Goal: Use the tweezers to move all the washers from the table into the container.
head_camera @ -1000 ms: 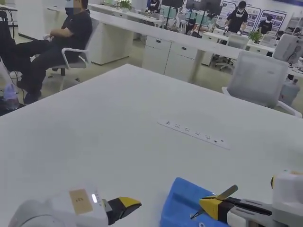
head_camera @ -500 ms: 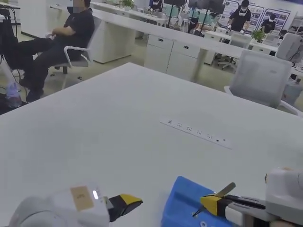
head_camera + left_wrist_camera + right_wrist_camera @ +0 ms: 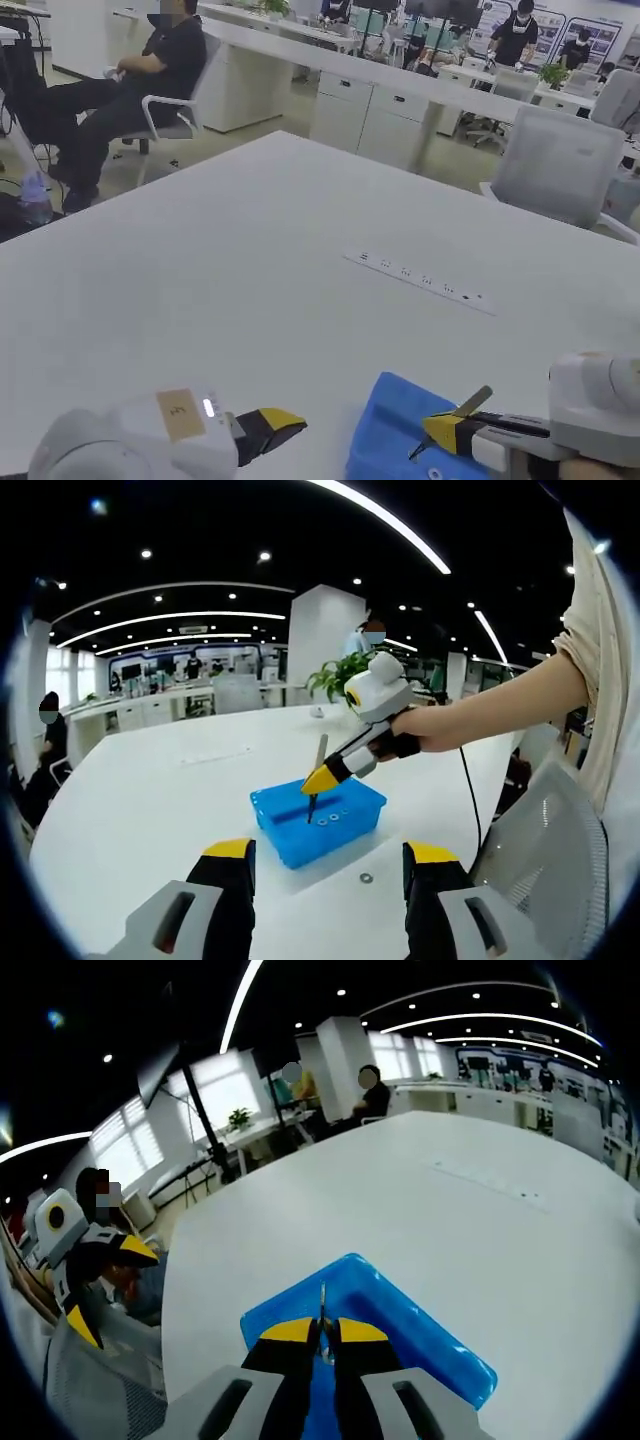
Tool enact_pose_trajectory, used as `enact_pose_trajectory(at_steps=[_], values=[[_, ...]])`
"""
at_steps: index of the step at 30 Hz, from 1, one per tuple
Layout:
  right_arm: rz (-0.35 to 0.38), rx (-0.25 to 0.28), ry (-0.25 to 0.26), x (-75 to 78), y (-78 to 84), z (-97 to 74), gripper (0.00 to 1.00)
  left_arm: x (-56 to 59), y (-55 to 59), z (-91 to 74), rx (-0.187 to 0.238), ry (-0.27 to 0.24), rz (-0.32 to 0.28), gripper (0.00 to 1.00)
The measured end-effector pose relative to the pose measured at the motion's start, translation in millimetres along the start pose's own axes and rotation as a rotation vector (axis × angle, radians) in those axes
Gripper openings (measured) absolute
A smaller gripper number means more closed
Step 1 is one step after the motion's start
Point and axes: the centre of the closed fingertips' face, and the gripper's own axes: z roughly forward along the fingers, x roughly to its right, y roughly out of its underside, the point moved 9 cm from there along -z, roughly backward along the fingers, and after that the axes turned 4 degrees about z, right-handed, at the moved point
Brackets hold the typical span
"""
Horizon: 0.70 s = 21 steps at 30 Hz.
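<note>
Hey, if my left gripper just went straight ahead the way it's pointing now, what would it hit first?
Most likely the blue container, which sits straight ahead between the left gripper's open fingers. One washer lies nearer on the table, but probably below that line; depth is hard to judge.

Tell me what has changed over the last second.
No thing has clearly moved; the head view has shifted a little with the camera. The right gripper stays shut on the tweezers, their tips over the blue container. The left gripper stays beside the container, jaws apart. A washer lies on the table near the container.
</note>
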Motion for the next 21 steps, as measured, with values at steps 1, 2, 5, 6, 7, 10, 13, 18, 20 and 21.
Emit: enact_pose_trajectory(at_steps=[1, 2, 5, 6, 7, 10, 13, 18, 20, 21], values=[[0.001, -0.004, 0.001, 0.9, 0.2, 1.1, 0.03, 0.1, -0.1, -0.1, -0.001, 0.0, 0.002, 0.59], [-0.004, -0.01, 0.002, 1.4, 0.3, 1.9, 0.03, 0.3, -0.2, -0.1, -0.001, 0.001, 0.002, 0.59], [-0.007, -0.018, 0.003, 1.8, 0.5, 3.5, 0.03, 0.7, -0.4, -0.5, 0.0, 0.002, 0.001, 0.59], [-0.007, -0.02, 0.004, 2.3, 0.5, 4.0, 0.03, 0.8, -0.4, -0.5, -0.001, 0.003, 0.001, 0.59], [-0.007, -0.022, 0.005, 3.2, 0.6, 4.8, 0.03, 0.8, -0.4, -0.6, -0.001, 0.003, 0.001, 0.59], [-0.005, -0.028, 0.006, 4.9, 1.1, 6.3, 0.03, 1.1, -0.4, -0.7, -0.002, 0.004, 0.002, 0.58], [-0.009, -0.041, 0.006, 5.2, 2.2, 8.0, 0.03, 1.2, -0.6, -0.8, -0.001, 0.004, 0.002, 0.58], [-0.015, -0.055, 0.006, 6.0, 3.6, 9.6, 0.03, 1.1, -0.9, -0.7, -0.001, 0.003, 0.0, 0.58], [-0.017, -0.06, 0.008, 6.6, 4.2, 9.9, 0.03, 1.1, -0.8, -0.6, -0.002, 0.004, 0.0, 0.58], [-0.017, -0.061, 0.008, 6.9, 4.3, 9.9, 0.03, 1.2, -1.0, -0.5, -0.001, 0.005, 0.001, 0.58]])
